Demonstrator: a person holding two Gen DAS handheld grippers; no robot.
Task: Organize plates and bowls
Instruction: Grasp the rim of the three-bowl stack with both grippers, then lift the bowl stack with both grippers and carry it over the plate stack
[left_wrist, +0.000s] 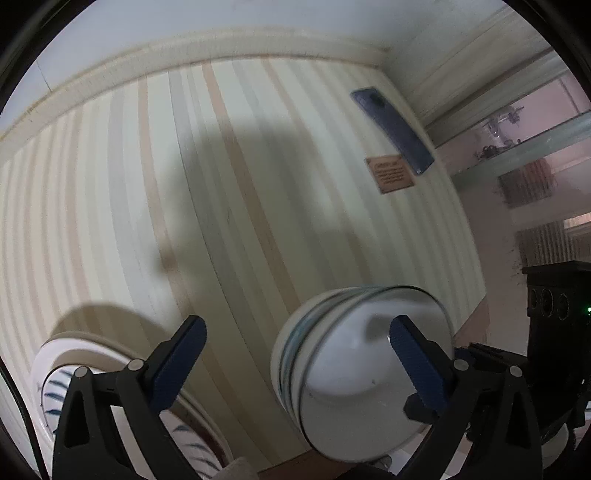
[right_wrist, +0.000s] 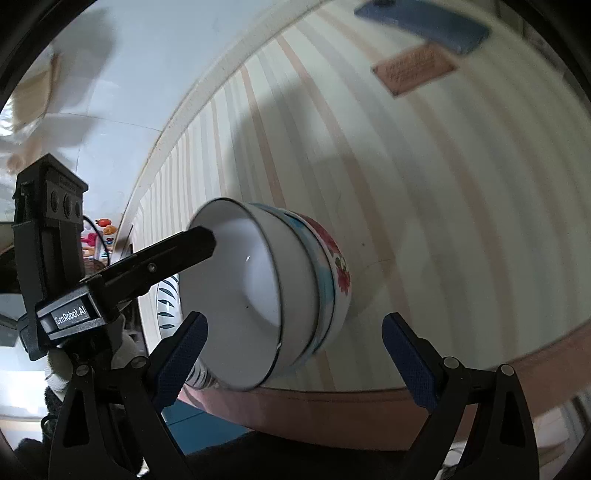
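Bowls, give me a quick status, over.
Left gripper open, one finger inside the stacked bowls. Right gripper open, empty. Plate on the table beside them. Phone and card far off, nothing blocking.

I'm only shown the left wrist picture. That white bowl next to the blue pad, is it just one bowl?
Observer: No. The right wrist view shows a nested stack, three bowls as far as I can tell.
Operator: Are they all plain white?
Observer: No. The outermost bowl has red flowers on its side.
Operator: What is the other gripper doing?
Observer: The right gripper is open and holds nothing.
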